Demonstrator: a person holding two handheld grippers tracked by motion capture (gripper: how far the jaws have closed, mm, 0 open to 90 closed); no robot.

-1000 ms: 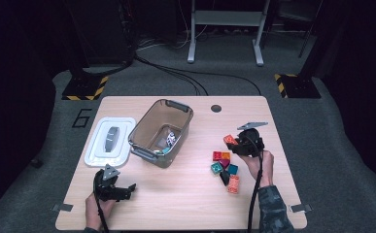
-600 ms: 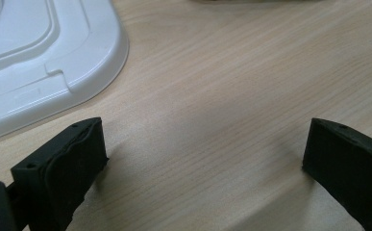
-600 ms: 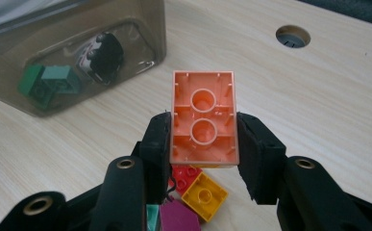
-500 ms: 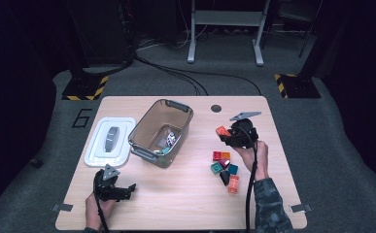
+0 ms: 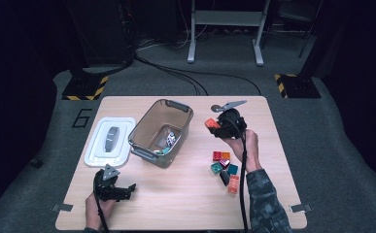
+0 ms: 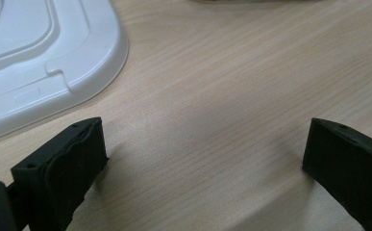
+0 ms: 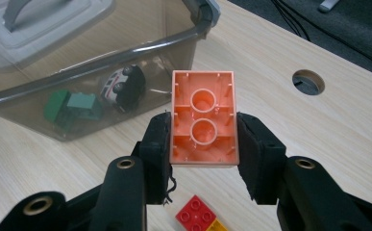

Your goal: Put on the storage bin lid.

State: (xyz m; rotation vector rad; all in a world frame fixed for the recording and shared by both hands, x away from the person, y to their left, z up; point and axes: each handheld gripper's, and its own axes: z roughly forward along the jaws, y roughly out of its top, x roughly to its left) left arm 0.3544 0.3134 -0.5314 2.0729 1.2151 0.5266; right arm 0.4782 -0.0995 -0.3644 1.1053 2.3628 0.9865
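Nearest, the left gripper [image 5: 120, 190] rests with jaws apart on the table [image 5: 185, 194]. Beyond, the right gripper [image 7: 204, 139] clamps an orange brick [image 7: 204, 118] by its long sides near the bin [image 5: 149, 128] (hollow, stiff, probably light).

Lab or recording studio, not a home. Single pale wooden table [image 5: 185, 199] with a round cable hole [image 5: 216, 108], standing on grey carpet in a dark, black-walled room. Yellow-and-black hazard-striped bases [image 5: 84, 89] of stands at left and right behind the table. Black cables [image 5: 176, 73] run across the floor. Grey metal frame legs [image 5: 224, 29] at the back. A large "6" [image 5: 82, 118] is marked on the floor by the table's left edge. Tape tabs [image 5: 61, 208] at the table's near corners.
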